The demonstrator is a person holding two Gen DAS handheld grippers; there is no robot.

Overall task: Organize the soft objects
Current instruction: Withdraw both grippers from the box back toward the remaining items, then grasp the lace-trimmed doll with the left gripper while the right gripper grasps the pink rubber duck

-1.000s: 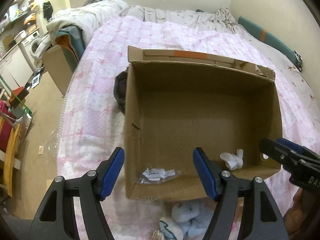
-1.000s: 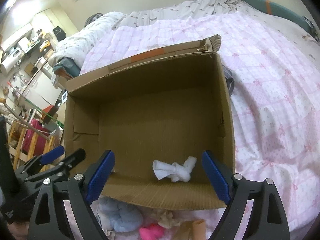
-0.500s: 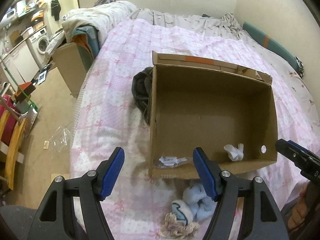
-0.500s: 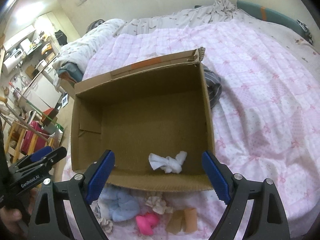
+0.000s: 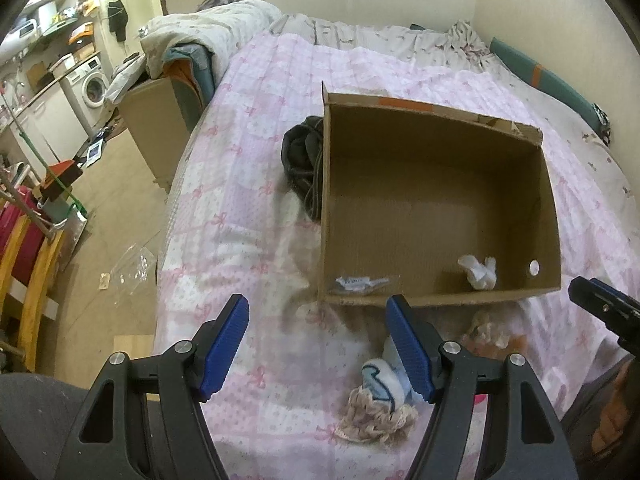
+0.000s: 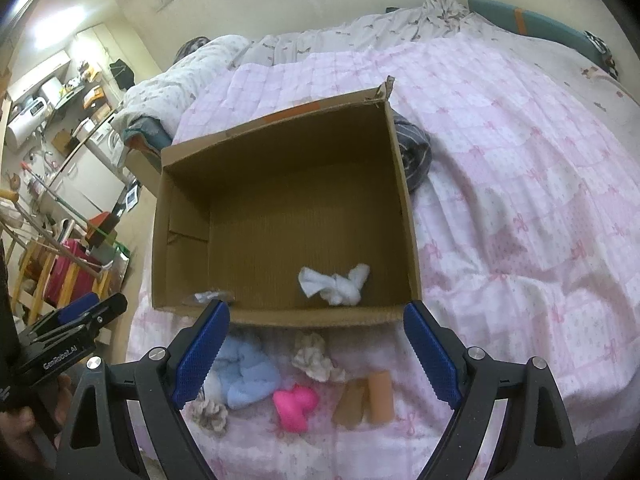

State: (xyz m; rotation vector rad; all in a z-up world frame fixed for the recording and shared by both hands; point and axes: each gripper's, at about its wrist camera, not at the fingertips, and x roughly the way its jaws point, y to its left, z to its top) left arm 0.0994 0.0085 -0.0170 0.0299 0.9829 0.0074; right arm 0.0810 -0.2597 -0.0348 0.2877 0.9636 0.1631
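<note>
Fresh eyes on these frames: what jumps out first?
The big open cardboard box mid-bed, nearly empty: just a knotted white sock near its front wall. In front of it lies a row of unsorted soft items, the hot-pink one brightest, beside a light-blue bundle. Both grippers, left and right, hang open and hold nothing.

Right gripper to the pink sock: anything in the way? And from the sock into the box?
Nothing visible blocks the right gripper; it is open, and the pink sock lies bare on the quilt between its fingers. Toward the cardboard box, only the box's near wall stands between, so the sock would likely need lifting over it.
</note>
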